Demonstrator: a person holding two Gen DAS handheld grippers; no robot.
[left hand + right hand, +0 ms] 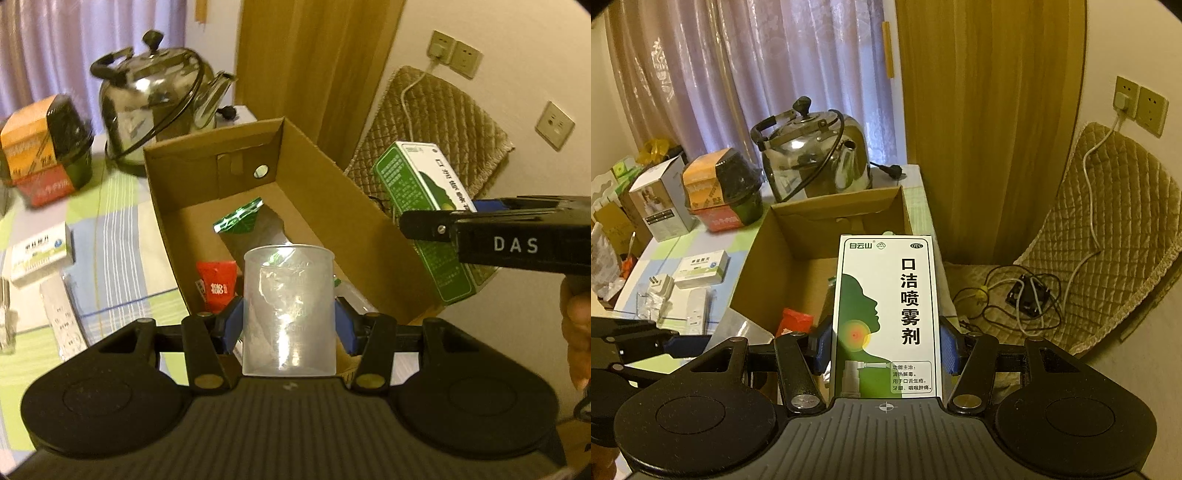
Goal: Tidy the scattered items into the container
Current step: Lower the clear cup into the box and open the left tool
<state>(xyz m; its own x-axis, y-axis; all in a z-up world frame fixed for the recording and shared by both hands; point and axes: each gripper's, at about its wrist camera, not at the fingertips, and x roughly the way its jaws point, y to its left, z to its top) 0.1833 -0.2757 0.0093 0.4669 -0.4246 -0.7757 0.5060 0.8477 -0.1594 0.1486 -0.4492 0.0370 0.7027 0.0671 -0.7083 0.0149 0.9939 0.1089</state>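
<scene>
Two grippers are each clamped on an item above the open brown cardboard box (pixel 295 177). In the left wrist view, going from the left of the frame: a small white medicine carton (pixel 38 258) and a white remote control (pixel 64 321) lie on the striped green and blue tablecloth (pixel 122 221), an orange and black wrapped bowl (pixel 44 147) sits at upper left, and a shiny steel kettle (pixel 159 110) stands just behind the box. At lower centre the left gripper (pixel 289 321) has its blue-padded fingers (pixel 232 323) spread about a cup's width, pressed on both sides of an upright translucent plastic measuring cup (pixel 289 310), which hangs over the near end of the box. Inside the box lie a red packet (pixel 216 284) and a green foil sachet (pixel 240 218).

At the right of that frame the right gripper (pixel 443 221) reaches in level from the edge, with part of a hand (pixel 576 328) behind it, gripping a green and white spray-medicine carton (pixel 424 206) just outside the box's right wall. In the right wrist view this gripper (pixel 884 349) pinches the carton (pixel 886 317) by its long sides, printed face up, pointing lengthwise toward the box (pixel 827 229). A quilted beige cushion (pixel 1108 221) with cables fills the right of the frame.
</scene>
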